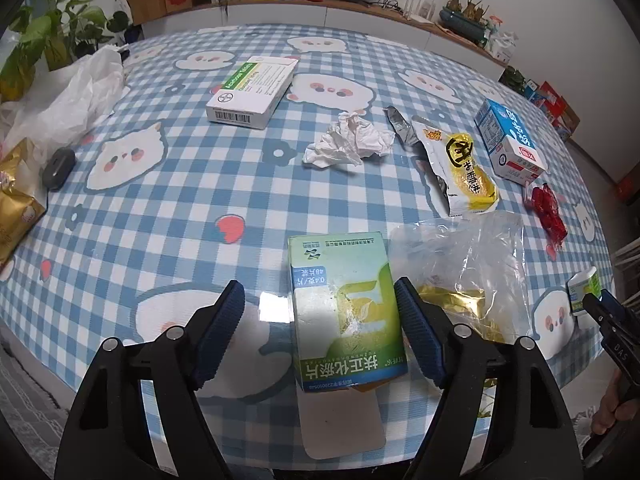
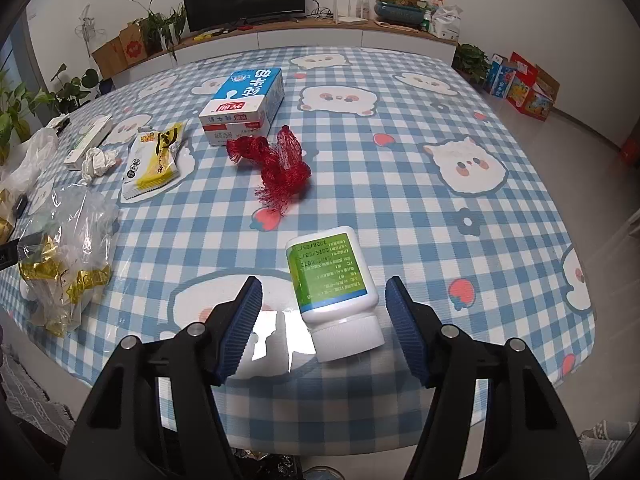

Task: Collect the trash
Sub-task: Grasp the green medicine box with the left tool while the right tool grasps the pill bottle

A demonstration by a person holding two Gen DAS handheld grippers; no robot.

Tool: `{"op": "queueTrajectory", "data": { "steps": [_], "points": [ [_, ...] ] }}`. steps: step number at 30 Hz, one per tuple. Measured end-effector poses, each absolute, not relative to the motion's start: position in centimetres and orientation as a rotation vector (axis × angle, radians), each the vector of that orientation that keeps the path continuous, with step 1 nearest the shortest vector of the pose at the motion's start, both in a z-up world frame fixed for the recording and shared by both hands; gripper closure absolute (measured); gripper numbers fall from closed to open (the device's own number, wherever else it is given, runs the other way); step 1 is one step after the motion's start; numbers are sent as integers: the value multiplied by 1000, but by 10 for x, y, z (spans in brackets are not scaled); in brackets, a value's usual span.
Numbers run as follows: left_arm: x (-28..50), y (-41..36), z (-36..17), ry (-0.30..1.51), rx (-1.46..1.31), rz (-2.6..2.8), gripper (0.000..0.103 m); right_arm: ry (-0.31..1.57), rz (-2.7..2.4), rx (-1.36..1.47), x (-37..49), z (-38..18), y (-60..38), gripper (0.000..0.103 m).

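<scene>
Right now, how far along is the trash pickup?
Nothing looks collected yet. The left gripper straddles the green medicine box, the right gripper the white bottle; neither is clamped. The crumpled tissue, snack wrapper, milk carton and red netting remain.

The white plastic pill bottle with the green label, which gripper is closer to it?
Right. The right gripper straddles the white plastic pill bottle with the green label, jaws open on either side. The left gripper is farther left, around the green and white medicine box.
</scene>
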State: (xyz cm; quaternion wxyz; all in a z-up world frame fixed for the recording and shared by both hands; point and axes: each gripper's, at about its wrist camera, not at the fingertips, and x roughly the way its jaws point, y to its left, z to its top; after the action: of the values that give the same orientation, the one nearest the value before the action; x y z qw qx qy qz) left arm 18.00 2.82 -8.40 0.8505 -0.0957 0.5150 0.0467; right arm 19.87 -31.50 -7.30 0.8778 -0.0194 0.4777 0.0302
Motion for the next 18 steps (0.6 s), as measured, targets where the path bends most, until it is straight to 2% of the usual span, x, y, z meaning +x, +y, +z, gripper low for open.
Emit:
{"op": "queueTrajectory", "data": {
  "steps": [6, 8, 18],
  "points": [
    [179, 30, -82, 1090, -225, 84, 43, 1005, 58, -36, 201, -75, -315, 53],
    [179, 28, -82, 1092, -225, 75, 50, 1011, 58, -34, 202, -76, -315, 60],
    [176, 29, -78, 1088, -225, 81, 53, 1014, 53, -17, 201, -74, -318, 61]
  ]
}}
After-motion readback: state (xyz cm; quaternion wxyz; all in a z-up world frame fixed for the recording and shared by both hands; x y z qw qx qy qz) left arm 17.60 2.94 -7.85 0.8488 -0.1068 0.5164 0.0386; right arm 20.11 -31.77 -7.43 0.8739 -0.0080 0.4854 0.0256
